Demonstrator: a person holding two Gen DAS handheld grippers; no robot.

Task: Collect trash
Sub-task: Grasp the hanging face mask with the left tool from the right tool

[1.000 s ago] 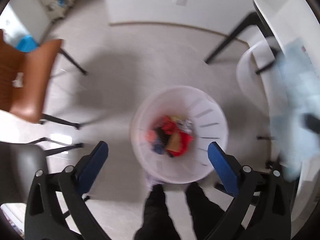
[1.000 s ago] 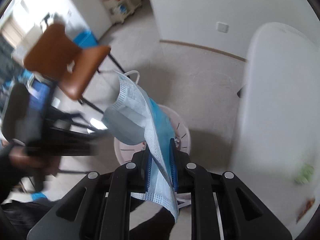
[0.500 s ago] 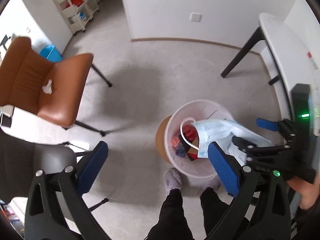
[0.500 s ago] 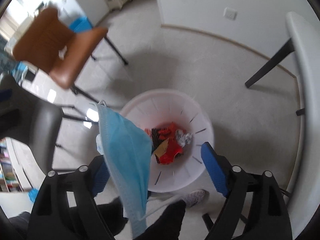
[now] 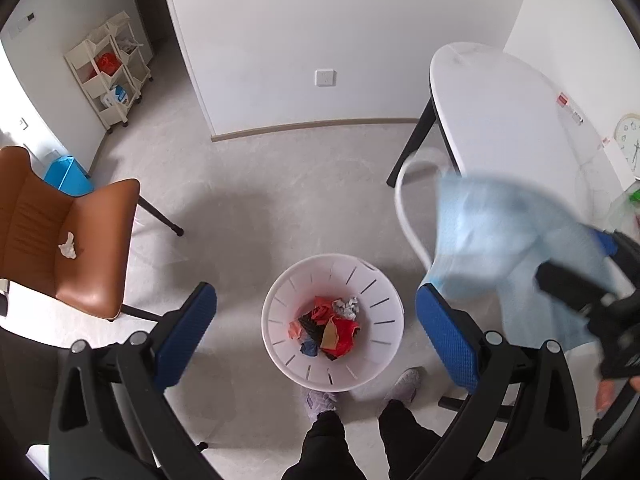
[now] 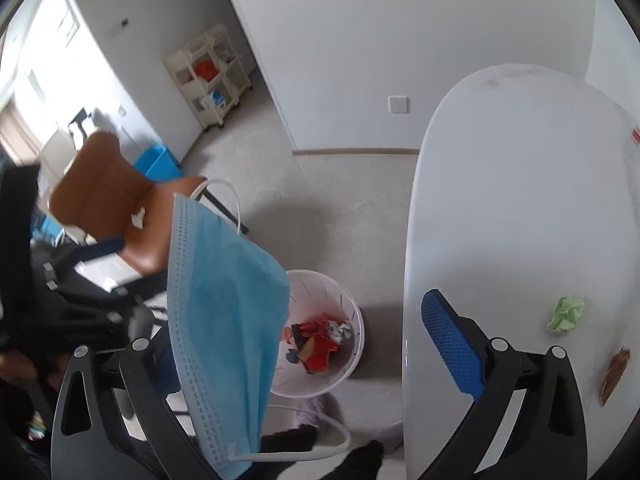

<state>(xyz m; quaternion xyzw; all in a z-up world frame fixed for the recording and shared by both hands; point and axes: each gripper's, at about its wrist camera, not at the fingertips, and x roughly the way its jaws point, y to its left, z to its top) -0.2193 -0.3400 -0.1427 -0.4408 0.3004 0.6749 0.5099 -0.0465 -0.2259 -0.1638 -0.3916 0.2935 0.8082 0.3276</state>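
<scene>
The right gripper [image 6: 304, 344] jaws have just been opening wide, yet the blue mask [image 6: 224, 320] is clinging to its left finger, hanging lengthwise at lower left beside the bin [image 6: 354, 328], while the left gripper [image 5: 316, 328] is sitting open and empty.

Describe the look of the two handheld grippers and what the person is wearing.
Both the left gripper and the right gripper have glossy black plastic frames with silver screws and two fingers faced with textured blue pads. The person wears black trousers and pale shoes.
</scene>
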